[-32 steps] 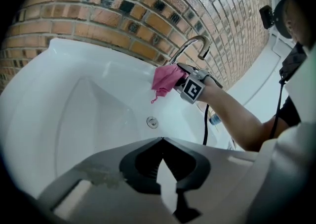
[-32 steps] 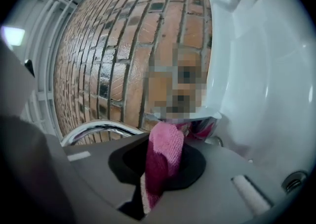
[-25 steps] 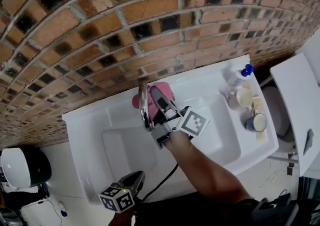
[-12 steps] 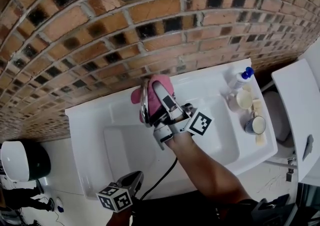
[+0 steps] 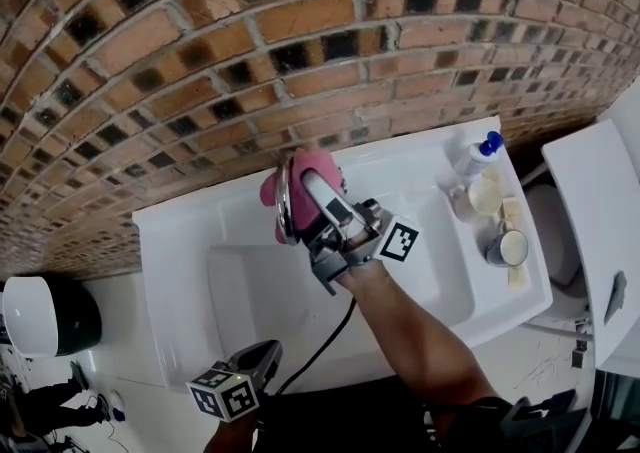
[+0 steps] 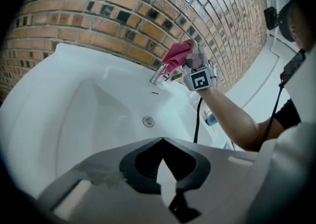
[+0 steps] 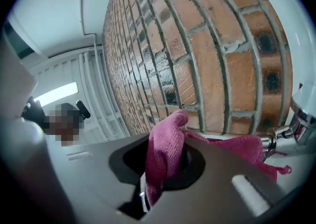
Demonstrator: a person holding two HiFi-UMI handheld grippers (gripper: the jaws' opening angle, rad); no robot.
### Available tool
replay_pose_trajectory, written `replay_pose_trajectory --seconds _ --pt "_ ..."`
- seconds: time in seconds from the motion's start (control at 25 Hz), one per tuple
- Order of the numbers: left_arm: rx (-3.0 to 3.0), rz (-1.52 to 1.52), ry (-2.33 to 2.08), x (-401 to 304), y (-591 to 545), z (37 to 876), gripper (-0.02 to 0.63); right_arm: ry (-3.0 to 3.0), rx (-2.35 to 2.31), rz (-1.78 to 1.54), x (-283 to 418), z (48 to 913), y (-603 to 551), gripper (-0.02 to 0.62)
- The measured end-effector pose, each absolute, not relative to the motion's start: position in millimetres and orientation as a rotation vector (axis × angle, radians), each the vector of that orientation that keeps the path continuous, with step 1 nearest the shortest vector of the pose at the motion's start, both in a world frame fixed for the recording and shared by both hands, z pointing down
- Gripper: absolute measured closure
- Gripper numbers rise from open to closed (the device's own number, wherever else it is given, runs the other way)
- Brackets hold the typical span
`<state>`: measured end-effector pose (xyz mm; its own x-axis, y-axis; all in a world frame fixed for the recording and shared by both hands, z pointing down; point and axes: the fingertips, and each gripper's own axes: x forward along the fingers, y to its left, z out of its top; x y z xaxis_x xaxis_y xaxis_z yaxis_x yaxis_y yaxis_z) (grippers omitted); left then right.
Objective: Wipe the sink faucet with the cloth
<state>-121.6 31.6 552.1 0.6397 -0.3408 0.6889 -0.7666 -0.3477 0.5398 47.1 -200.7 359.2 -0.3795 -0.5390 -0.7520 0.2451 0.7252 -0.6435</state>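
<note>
A chrome arched faucet (image 5: 284,206) stands at the back rim of a white sink (image 5: 180,251), against the brick wall. A pink cloth (image 5: 298,163) is draped over the faucet's top, and my right gripper (image 5: 312,187) is shut on it and pressed against the arch. In the right gripper view the cloth (image 7: 165,156) is bunched between the jaws, with chrome faucet parts (image 7: 298,119) at the right edge. My left gripper (image 5: 272,351) hangs below the sink's front edge, apart from everything. The left gripper view has its jaws (image 6: 160,140) shut on nothing, facing the basin, the faucet (image 6: 159,74) and the cloth (image 6: 177,54).
A white bottle with a blue cap (image 5: 478,154) and two cups (image 5: 487,198) (image 5: 505,247) stand on the sink's right ledge. A white cabinet (image 5: 600,211) is to the right. A round white and black object (image 5: 40,316) sits on the floor at left. The drain (image 6: 148,121) is in the basin.
My right gripper has slid the pink cloth up along the faucet arch toward the wall. The left gripper has stayed low by the sink's front.
</note>
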Motion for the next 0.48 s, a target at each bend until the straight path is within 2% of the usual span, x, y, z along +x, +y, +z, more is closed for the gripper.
replay_pose_trajectory --seconds 0.48 --pt "2.002 0.518 -0.864 -109 11 536 0.601 2.084 -0.213 -0.786 30 363 -157 0.551"
